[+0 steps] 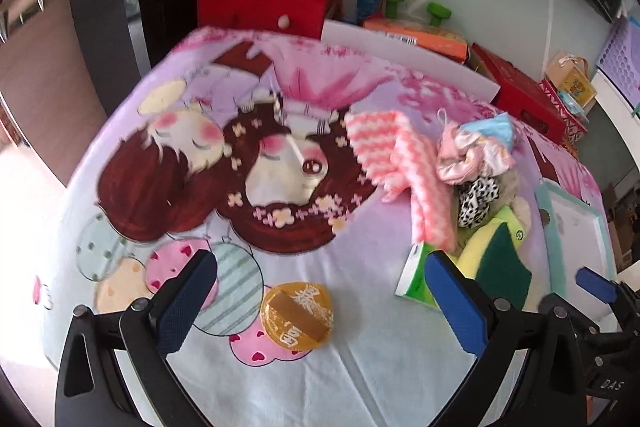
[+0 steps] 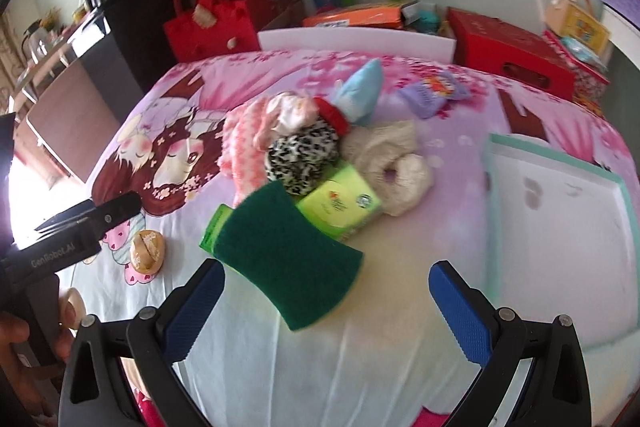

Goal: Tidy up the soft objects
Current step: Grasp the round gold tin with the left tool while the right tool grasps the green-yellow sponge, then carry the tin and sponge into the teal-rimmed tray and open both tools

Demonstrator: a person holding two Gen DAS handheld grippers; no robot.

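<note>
While both tools hang spread and empty above the cartoon-print pink bedsheet point(image 2: 280, 367) that covers the surface, nothing has been lifted yet. Right tool point(image 2: 324, 311): blue pads wide apart, pointing at the green-and-yellow scouring sponge point(image 2: 288, 259), nearest item in its view; judged to be the next pick. Left tool point(image 1: 320, 299): pads likewise apart, with the round amber plastic-wrapped puff point(image 1: 297, 315) lying on the sheet between and just beyond them.

Behind the sponge, touching it: one lime-green tissue pack point(image 2: 340, 203). Next back, a heap, pieces overlapping: one leopard-print scrunchie point(image 2: 302, 157), one cream fuzzy scrunchie point(image 2: 404, 179), one pale pink satin scrunchie point(image 2: 292, 113), one pink-and-white wavy-striped cloth point(image 1: 400, 163), one light blue face mask point(image 2: 362, 91). A red band sits between mask and leopard scrunchie; what it is I cannot tell. One purple sachet point(image 2: 434, 93) lies apart, farther back.

Right side: one white tray with mint-green rim point(image 2: 492, 163), empty, probably the destination, set within the right tool's reach.

Count: two tools, four scrunchie-type items at most, one tray.
</note>
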